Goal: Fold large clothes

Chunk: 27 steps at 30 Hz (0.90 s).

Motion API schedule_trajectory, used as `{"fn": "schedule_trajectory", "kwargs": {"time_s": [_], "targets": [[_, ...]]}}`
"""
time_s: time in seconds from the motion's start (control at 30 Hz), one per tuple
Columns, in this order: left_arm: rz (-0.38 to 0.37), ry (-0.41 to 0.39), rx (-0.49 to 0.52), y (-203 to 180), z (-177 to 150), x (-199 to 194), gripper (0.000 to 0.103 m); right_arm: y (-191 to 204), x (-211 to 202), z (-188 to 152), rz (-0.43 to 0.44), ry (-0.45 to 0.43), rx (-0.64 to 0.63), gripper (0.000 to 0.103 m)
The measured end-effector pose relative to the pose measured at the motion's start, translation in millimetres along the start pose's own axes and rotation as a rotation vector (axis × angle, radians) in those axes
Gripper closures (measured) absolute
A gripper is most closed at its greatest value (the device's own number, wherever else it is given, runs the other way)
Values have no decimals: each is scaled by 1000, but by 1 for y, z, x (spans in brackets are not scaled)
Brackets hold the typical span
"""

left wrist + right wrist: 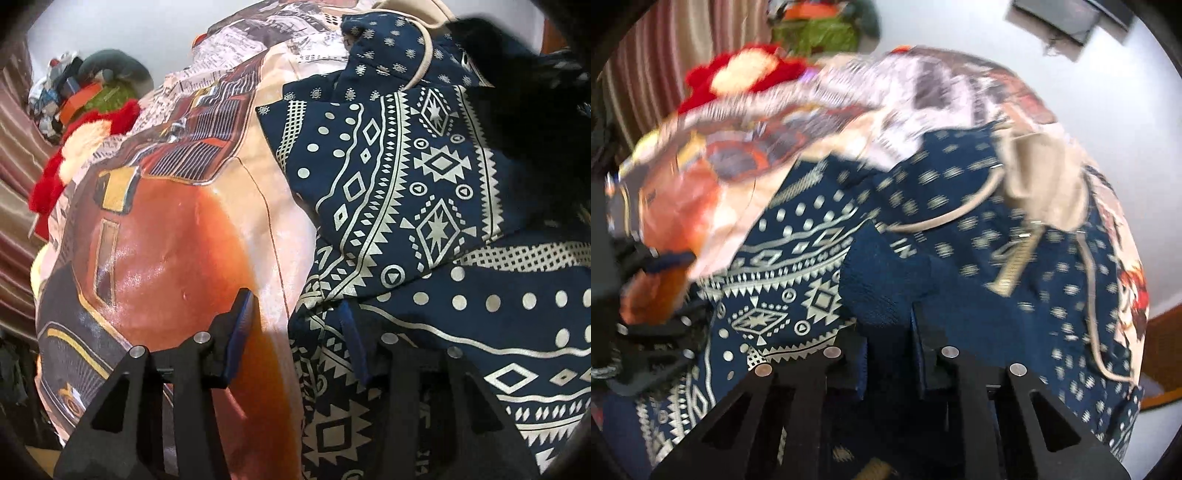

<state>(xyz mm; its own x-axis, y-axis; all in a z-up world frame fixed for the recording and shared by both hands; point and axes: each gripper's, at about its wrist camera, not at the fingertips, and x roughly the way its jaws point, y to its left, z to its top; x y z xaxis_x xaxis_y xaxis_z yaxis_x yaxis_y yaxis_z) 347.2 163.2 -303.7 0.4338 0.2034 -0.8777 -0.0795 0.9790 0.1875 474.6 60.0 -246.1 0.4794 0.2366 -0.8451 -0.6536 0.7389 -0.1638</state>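
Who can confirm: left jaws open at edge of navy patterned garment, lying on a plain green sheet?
One error: the sheet under the navy patterned garment is cream with an orange car print, not plain green; the left wrist view shows it. The left gripper jaws are open at the garment's edge.

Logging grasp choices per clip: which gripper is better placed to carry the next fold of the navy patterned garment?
Right, probably. The right gripper appears closed on a navy patterned garment fold, while the left gripper is open, straddling the garment's edge over the car-print bedsheet.

Right wrist view is motion-blurred; navy patterned garment (820,295) hides the right claw's (890,354) tips.
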Motion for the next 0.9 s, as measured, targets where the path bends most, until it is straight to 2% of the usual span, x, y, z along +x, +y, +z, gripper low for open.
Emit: {"fn": "schedule_trajectory", "kwargs": {"time_s": [0.23,0.43,0.67,0.9], "targets": [[-54,54,-70,14,7,3,56,-56,-65,-5,-25,-117,126,87],[-63,91,-120,20,7,1,56,-104,-109,-31,-51,-175,231,87],[-65,113,-187,32,8,-4,56,-154,-120,-77,-39,-152,353,87],[-48,125,-192,35,10,-8,56,-193,-95,-130,-12,-48,494,86]]}}
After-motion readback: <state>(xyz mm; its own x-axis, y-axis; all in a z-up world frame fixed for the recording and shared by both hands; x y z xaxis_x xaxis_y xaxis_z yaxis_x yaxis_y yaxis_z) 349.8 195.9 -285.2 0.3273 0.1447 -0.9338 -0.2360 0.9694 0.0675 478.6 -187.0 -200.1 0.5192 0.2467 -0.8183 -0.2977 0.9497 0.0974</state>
